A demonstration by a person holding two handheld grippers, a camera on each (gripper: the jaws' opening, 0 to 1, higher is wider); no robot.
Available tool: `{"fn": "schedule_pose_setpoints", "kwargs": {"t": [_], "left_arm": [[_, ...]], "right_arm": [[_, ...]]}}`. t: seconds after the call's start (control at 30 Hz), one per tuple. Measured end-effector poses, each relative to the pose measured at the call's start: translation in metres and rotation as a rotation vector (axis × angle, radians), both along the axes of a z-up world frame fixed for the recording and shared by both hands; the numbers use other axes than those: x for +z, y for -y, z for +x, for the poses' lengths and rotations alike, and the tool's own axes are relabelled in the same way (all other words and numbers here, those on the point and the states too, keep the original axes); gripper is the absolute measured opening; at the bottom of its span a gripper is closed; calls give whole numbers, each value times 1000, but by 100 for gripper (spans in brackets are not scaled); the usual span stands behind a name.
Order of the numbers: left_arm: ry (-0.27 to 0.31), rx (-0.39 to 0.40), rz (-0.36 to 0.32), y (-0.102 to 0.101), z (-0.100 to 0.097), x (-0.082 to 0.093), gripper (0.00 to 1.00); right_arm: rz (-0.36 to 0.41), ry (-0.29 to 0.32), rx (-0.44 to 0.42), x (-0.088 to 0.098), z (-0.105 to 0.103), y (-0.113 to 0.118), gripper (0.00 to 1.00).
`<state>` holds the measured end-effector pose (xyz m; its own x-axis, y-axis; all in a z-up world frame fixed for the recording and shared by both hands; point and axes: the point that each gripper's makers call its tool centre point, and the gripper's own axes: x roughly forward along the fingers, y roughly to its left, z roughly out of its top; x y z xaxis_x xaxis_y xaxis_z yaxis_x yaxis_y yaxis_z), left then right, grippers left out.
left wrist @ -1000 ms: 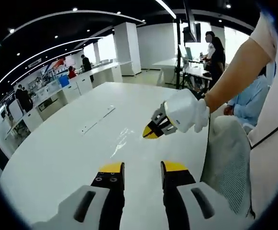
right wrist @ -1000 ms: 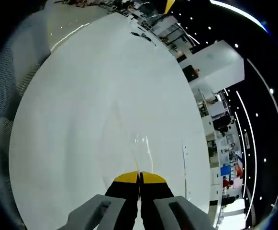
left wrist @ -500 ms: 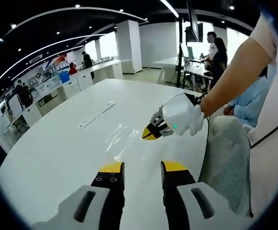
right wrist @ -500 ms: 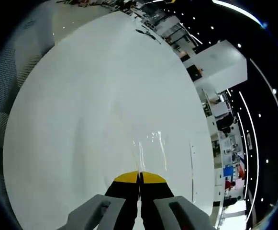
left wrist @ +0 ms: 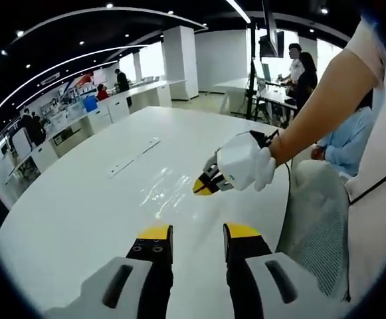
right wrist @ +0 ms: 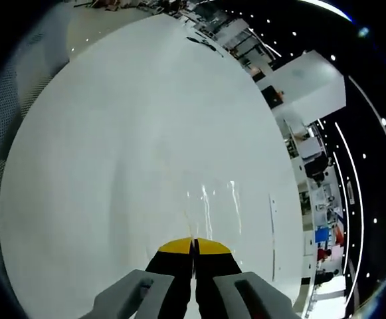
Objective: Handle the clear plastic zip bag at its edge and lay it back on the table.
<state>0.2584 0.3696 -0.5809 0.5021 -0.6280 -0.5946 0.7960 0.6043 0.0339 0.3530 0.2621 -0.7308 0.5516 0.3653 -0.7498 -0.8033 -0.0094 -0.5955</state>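
Right gripper view | right gripper [right wrist: 194, 242] pinching bag [right wrist: 211, 203] near edge | left gripper [left wrist: 196, 234] staying apart, empty | bag looking light, floppy, slippery

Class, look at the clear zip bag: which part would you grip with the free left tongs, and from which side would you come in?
Grip the bag at its near edge, low from the left tongs' own side. It is thin and looks almost flat on the table, so only an edge offers purchase, and the right tongs are already shut on the right-hand edge.
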Motion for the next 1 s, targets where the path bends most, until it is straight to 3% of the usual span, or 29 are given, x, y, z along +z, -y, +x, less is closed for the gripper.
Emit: {"fn": "schedule_pose_setpoints", "kwargs": {"t": [0.53, 1.0], "left_arm": [[-3, 9, 1, -4, 0, -2, 28], [-2, 11, 1, -5, -2, -3, 28]], "right_arm": [[-17, -86, -29, -20, -9, 1, 2], [0, -128, -25, -23, -18, -2, 7]]}}
